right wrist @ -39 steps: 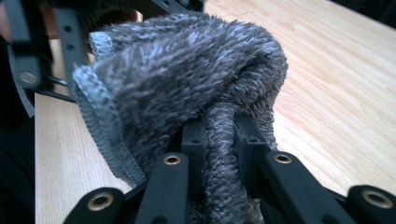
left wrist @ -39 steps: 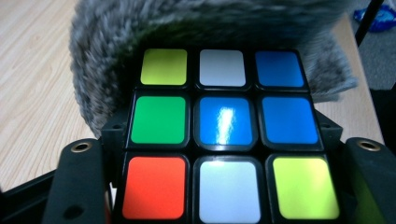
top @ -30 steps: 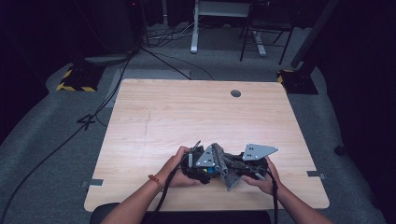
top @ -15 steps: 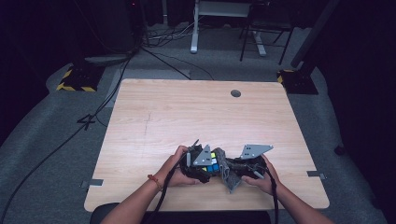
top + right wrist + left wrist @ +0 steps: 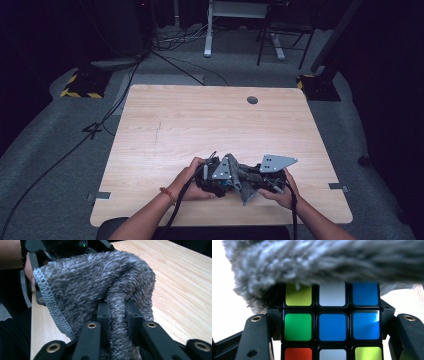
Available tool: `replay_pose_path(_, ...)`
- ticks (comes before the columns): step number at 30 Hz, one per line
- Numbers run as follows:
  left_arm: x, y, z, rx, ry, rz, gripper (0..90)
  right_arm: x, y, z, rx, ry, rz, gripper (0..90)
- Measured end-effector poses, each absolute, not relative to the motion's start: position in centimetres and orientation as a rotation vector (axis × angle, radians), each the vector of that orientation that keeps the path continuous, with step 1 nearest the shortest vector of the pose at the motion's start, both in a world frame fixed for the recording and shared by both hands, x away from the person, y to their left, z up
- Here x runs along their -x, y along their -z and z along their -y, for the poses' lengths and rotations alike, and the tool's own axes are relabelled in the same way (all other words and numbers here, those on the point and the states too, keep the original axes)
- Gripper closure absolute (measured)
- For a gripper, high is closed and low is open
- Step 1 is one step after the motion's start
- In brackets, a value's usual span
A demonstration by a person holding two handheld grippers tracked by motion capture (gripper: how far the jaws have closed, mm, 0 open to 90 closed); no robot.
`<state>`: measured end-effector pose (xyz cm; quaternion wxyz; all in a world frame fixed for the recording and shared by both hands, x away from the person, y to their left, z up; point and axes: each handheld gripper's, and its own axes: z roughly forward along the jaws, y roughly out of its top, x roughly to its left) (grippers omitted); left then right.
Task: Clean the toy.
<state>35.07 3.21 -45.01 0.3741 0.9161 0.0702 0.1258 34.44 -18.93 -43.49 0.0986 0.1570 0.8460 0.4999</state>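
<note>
- Clearly, the work in hand is wiping a puzzle cube (image 5: pixel 332 322) with a grey fluffy cloth (image 5: pixel 100 292), done low over the near edge of the tabletop (image 5: pixel 200 120).
- The left hand-held gripper (image 5: pixel 212 177) has its jaws clamped on the cube: in the left gripper view the two black jaws press against the cube's left and right sides, and its coloured face (green, blue, white, yellow-green, red squares) looks straight back at the camera.
- The right hand-held gripper (image 5: pixel 117 312) has its jaws pinched together on a fold of the cloth; in the right gripper view the pile bunches between the two jaws and the rest fans out ahead of them.
- The deciding relation: the cloth lies directly ahead of the right jaws and drapes over the top of the cube, so in the left gripper view it hangs across the cube's top row, touching it and partly hiding the yellow-green square.
- In the high view the two hand-held grippers point at one another from left and right, tips nearly meeting, with the cloth (image 5: pixel 245 182) between and below them.
- The cloth's stitched hem runs slanting down the left of the right gripper view, towards the other hand (image 5: pixel 30 267) beyond.
- As a judgement, the right hand is the working one; a stroke across the top face would need the left grip to hold the cube steady.
</note>
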Motion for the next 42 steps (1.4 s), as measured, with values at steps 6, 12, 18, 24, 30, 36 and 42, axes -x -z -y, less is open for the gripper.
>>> replay_pose_path(6, -35.1, 44.6, -3.6, -2.309, -0.324, -0.189, 33.3, -35.1, 44.1, 19.0, -0.494, -1.395, -2.522, 77.2)
replay_pose_path(12, -35.1, 43.6, -4.4, -2.221, -0.316, -0.186, 33.4, -36.9, 46.7, 20.0, -0.635, -1.362, -2.618, 77.2)
replay_pose_path(18, -35.0, 43.6, -4.4, -2.192, -0.283, -0.166, 33.3, -36.7, 46.8, 19.6, -0.604, -1.458, -2.65, 77.2)
replay_pose_path(24, -35.0, 43.9, -4.4, -2.227, -0.301, -0.154, 32.4, -36.7, 46.5, 20.3, -0.618, -1.602, -2.621, 77.4)
replay_pose_path(30, -35.0, 44.2, -4.1, -2.267, -0.319, -0.16, 32.4, -36.3, 45.5, 20.7, -0.596, -1.633, -2.571, 77.4)
replay_pose_path(36, -34.9, 44.6, -3.8, -2.299, -0.339, -0.163, 32.8, -35.8, 44.9, 20.3, -0.548, -1.566, -2.551, 77.4)
replay_pose_path(42, -35.1, 43.9, -4.5, -2.224, -0.307, -0.185, 32.9, -36.1, 45.7, 19.9, -0.586, -1.451, -2.602, 77.3)
